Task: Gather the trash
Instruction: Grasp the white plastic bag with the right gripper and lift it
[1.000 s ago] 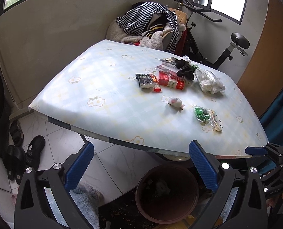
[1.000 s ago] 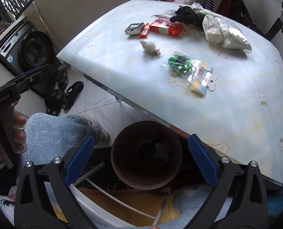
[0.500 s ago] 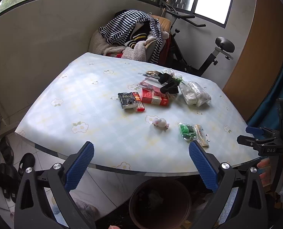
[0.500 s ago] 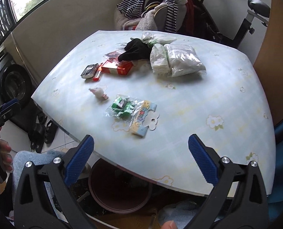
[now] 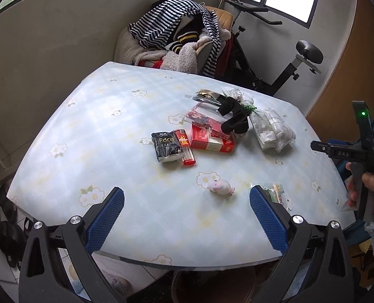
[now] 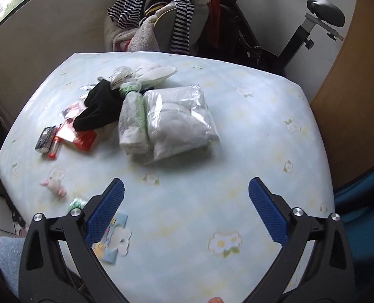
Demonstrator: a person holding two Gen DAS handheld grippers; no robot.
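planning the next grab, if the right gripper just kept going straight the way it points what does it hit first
Probably the clear plastic bag of white stuff, which lies ahead between the open right gripper fingers' line; only bare tablecloth comes before it. Depth is uncertain.

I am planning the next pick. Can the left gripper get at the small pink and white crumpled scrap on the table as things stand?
Probably yes. The left gripper is open, and the scrap lies alone on the table just ahead, between the lines of its jaws. Nothing stands between them.
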